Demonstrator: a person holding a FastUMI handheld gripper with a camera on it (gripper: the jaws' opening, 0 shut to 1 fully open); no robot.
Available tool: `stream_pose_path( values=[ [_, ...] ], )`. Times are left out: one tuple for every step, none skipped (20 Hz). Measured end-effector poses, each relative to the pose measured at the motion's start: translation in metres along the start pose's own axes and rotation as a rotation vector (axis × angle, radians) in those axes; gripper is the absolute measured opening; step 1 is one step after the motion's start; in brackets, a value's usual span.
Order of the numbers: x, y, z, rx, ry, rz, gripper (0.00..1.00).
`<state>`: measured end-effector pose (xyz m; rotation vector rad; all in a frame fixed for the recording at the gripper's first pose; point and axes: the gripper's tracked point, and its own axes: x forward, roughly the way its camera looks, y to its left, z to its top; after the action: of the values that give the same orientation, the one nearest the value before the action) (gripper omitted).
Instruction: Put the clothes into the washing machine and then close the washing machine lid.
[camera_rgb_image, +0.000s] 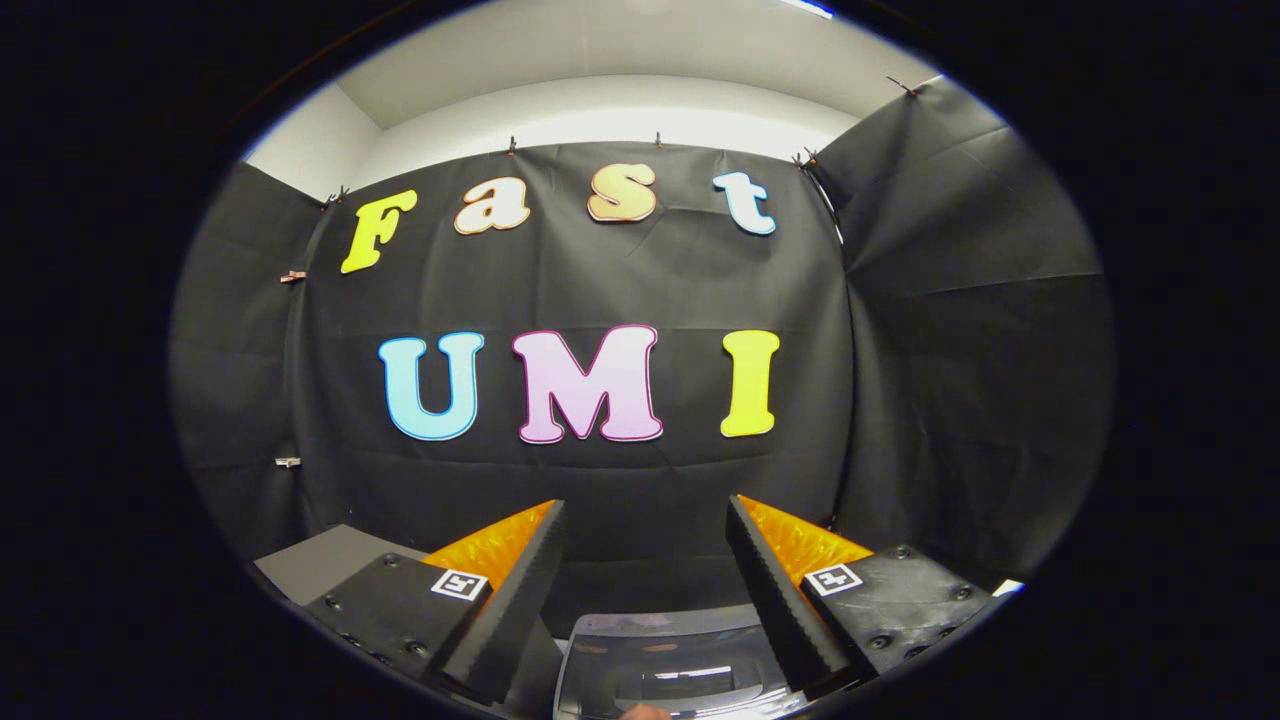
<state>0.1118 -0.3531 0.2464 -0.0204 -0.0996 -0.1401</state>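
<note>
Washing machine lid (665, 665) is partly hidden behind the claw's fingers (520, 590); its near part is cut off.

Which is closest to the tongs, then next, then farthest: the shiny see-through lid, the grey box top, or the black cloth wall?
The open tongs hold nothing.
1. See-through lid, low between the fingers.
2. Grey box top, off to the left.
3. Black cloth wall, farthest, beyond them.
</note>
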Motion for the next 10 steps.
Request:
stream_pose_path(
  values=[
    [0.0002, 0.0004, -0.0008, -0.004, 0.002, -0.001, 0.99],
    [-0.0001, 0.0027, 0.0003, -0.006, 0.0, 0.002, 0.99],
    [0.0006, 0.0043, 0.0002, -0.012, 0.001, 0.002, 0.99],
    [0.0003, 0.0034, 0.0, -0.019, 0.002, -0.002, 0.99],
    [0.0007, 0.0039, -0.0008, -0.026, 0.005, -0.003, 0.99],
    [0.0013, 0.0055, -0.0014, -0.033, 0.009, -0.002, 0.99],
    [0.0011, 0.0061, -0.0024, -0.04, 0.011, -0.002, 0.99],
    [0.0015, 0.0061, -0.0021, -0.046, 0.011, -0.004, 0.99],
    [0.002, 0.0067, -0.0026, -0.046, 0.012, -0.002, 0.99],
    [0.0014, 0.0082, -0.0034, -0.043, 0.015, 0.0, 0.99]
  ],
)
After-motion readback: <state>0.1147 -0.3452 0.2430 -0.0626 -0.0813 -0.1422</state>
